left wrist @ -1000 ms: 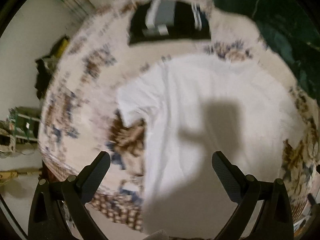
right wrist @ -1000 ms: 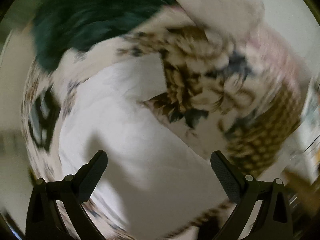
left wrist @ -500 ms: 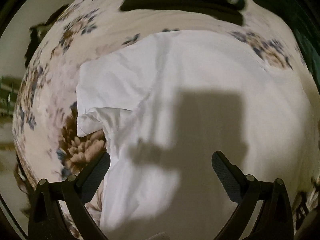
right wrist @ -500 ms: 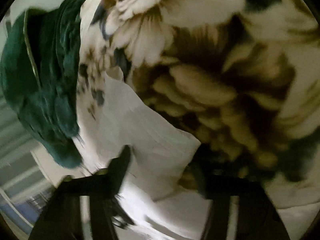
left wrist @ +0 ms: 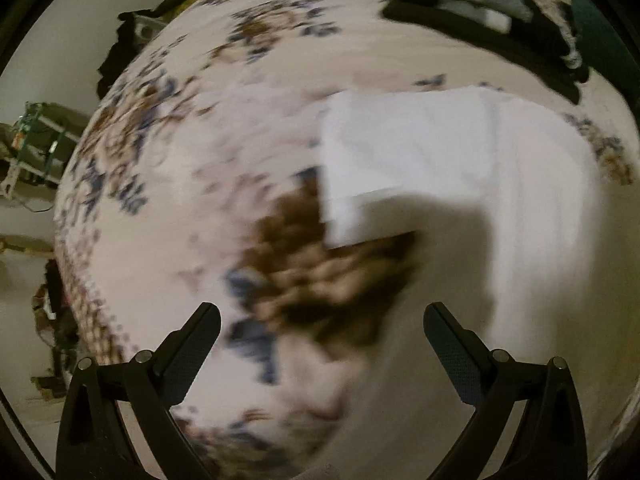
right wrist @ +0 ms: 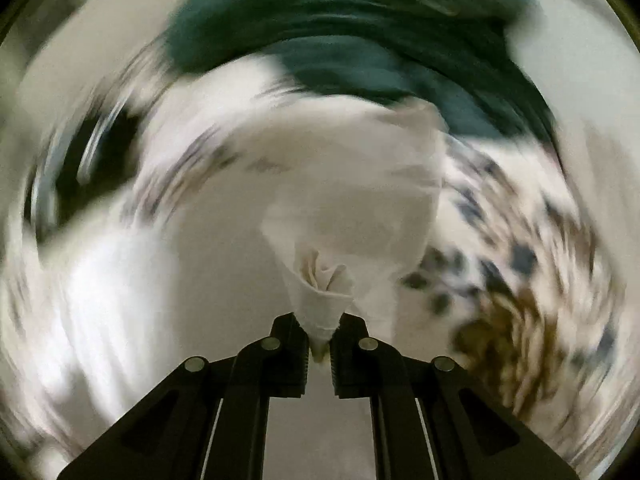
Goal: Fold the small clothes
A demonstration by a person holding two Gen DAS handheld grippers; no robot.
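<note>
A white T-shirt (left wrist: 480, 184) lies on a floral bedspread (left wrist: 180, 208), right of centre in the left wrist view, its sleeve (left wrist: 352, 208) hanging toward the brown flower print. My left gripper (left wrist: 320, 344) is open and empty above the bedspread, left of the shirt. My right gripper (right wrist: 319, 340) is shut on a bunched corner of the white T-shirt (right wrist: 332, 248) and lifts it off the bed. The right wrist view is motion-blurred.
A black garment with white and grey pieces (left wrist: 492, 20) lies at the bed's far end. A dark green cloth (right wrist: 360, 40) lies beyond the shirt. A green rack (left wrist: 36, 144) and clutter stand on the floor to the left.
My right gripper has closed on a corner of the T-shirt and lifted it. My left gripper has swung left, off the shirt and over the bedspread.
</note>
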